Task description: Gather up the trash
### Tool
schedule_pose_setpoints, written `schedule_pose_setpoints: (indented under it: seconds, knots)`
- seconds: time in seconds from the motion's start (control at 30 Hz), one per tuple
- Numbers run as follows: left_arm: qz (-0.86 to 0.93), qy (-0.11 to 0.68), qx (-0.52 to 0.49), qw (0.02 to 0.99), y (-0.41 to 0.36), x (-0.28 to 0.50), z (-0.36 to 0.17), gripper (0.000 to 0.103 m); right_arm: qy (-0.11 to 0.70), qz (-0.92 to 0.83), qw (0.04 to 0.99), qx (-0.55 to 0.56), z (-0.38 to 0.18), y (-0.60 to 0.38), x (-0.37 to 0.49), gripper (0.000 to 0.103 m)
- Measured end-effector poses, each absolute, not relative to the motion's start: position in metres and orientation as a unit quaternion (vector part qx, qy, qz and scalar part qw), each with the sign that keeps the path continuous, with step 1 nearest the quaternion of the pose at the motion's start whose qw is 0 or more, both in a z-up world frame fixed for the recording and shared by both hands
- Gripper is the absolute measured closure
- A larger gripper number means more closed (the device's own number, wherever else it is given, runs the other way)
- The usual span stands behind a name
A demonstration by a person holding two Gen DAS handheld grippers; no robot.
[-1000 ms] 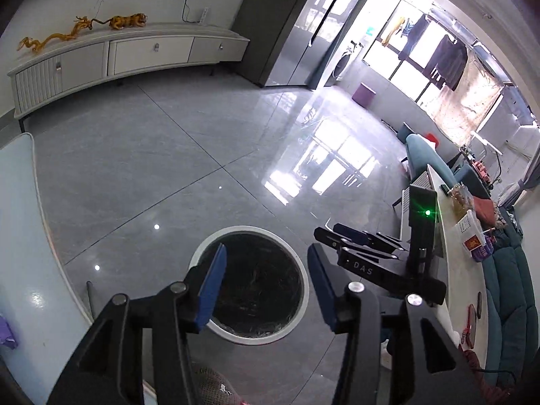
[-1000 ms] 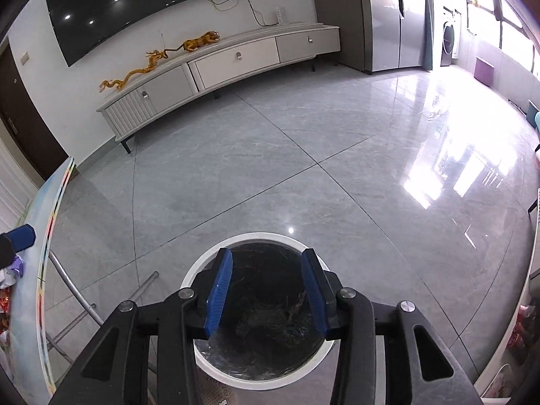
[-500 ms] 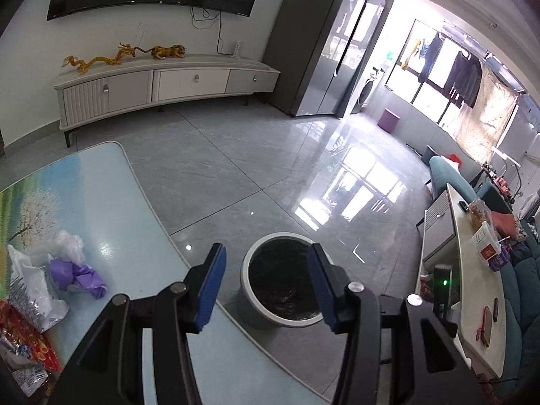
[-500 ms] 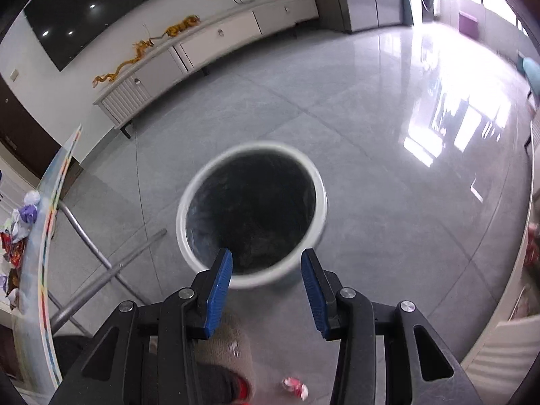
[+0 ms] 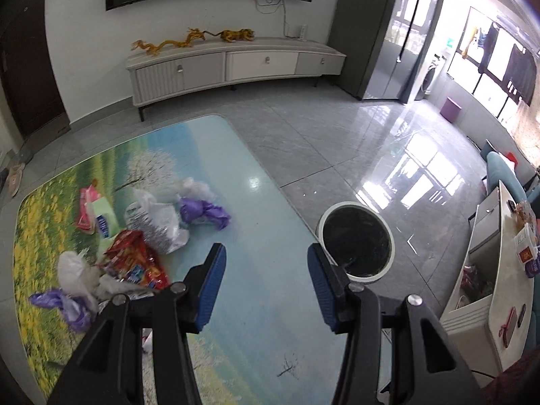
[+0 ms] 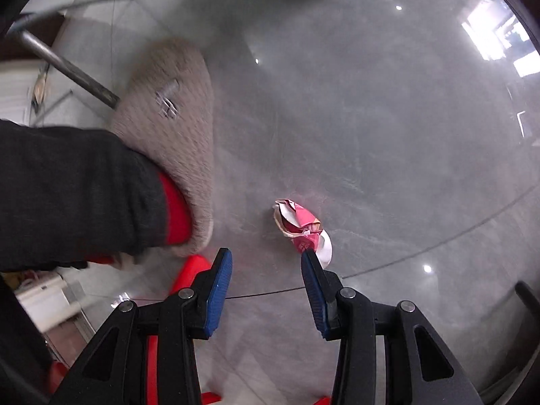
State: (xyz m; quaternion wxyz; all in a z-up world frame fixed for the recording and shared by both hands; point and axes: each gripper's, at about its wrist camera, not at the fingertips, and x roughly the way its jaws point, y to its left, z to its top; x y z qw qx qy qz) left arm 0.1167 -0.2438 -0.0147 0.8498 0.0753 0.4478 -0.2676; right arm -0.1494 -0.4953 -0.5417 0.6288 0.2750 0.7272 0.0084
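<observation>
Our right gripper (image 6: 266, 266) points down at the grey floor (image 6: 388, 128), fingers apart and empty; a crumpled pink wrapper (image 6: 300, 227) lies just beyond its right fingertip. Our left gripper (image 5: 266, 263), fingers also apart and empty, hovers over the worktop (image 5: 263, 320), with the trash pile (image 5: 141, 246) to its left and the bin (image 5: 356, 238) on the floor beside.

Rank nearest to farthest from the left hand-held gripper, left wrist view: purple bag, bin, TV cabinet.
From the left hand-held gripper:
1. Bin, on the floor, right of the fingers.
2. Purple bag, on the table, ahead left.
3. TV cabinet, against the far wall.
</observation>
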Motion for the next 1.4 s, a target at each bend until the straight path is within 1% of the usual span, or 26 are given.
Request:
schedule_pose_setpoints:
  seconds: [0.13,0.27,0.3,0.43,0.47,0.53,0.57,0.6,0.63,0.67,0.7,0.93,1.07,1.13,1.27,1.33,1.37,1.4]
  knots:
    - [-0.234,0.443,0.091,0.861,-0.234,0.105,0.006,0.055,0.750,0.012,0.614,0.247,-0.578,-0.489,-0.149,0.063]
    - [-0.226,0.438,0.096,0.865,-0.235,0.099,0.013,0.055,0.758,0.007,0.610,0.231,-0.595,-0.482,-0.144,0.063]
    - [-0.225,0.439,0.098,0.864,-0.236,0.097,0.012,0.055,0.759,0.007,0.611,0.227,-0.598,-0.481,-0.143,0.067]
    - [-0.222,0.440,0.100,0.864,-0.235,0.096,0.008,0.055,0.763,0.006,0.607,0.221,-0.610,-0.477,-0.143,0.071]
    - [-0.221,0.440,0.095,0.865,-0.233,0.096,0.007,0.055,0.763,0.007,0.607,0.223,-0.614,-0.476,-0.144,0.075]
    - [-0.221,0.439,0.088,0.867,-0.229,0.096,0.007,0.055,0.762,0.007,0.605,0.231,-0.617,-0.475,-0.147,0.078]
    - [-0.220,0.437,0.085,0.868,-0.226,0.096,0.007,0.055,0.760,0.007,0.604,0.241,-0.616,-0.477,-0.147,0.082]
    - [-0.219,0.436,0.081,0.869,-0.223,0.095,0.007,0.055,0.757,0.008,0.603,0.252,-0.616,-0.478,-0.149,0.089]
    - [-0.219,0.434,0.077,0.871,-0.220,0.094,0.007,0.055,0.753,0.008,0.604,0.261,-0.613,-0.480,-0.152,0.094]
    - [-0.220,0.432,0.072,0.871,-0.217,0.093,0.007,0.055,0.749,0.007,0.607,0.268,-0.608,-0.481,-0.155,0.095]
    - [-0.222,0.431,0.065,0.872,-0.213,0.092,0.007,0.055,0.743,0.008,0.611,0.275,-0.601,-0.483,-0.158,0.097]
    - [-0.236,0.426,0.027,0.873,-0.192,0.089,0.001,0.055,0.693,0.001,0.656,0.299,-0.530,-0.504,-0.178,0.097]
    - [-0.238,0.415,0.010,0.878,-0.175,0.087,0.004,0.055,0.623,-0.006,0.707,0.334,-0.458,-0.527,-0.165,0.097]
    - [-0.234,0.404,0.008,0.884,-0.166,0.085,0.005,0.055,0.574,0.001,0.746,0.338,-0.408,-0.540,-0.153,0.097]
    - [-0.221,0.390,-0.016,0.894,-0.140,0.085,0.006,0.055,0.477,0.009,0.827,0.299,-0.303,-0.564,-0.111,0.097]
    - [-0.205,0.383,-0.032,0.900,-0.121,0.086,0.005,0.055,0.449,0.000,0.852,0.269,-0.269,-0.573,-0.087,0.097]
    - [-0.195,0.381,-0.041,0.903,-0.110,0.085,0.004,0.055,0.440,-0.007,0.861,0.255,-0.254,-0.577,-0.070,0.094]
    - [-0.182,0.379,-0.050,0.906,-0.097,0.085,0.003,0.055,0.437,-0.017,0.865,0.246,-0.248,-0.578,-0.058,0.093]
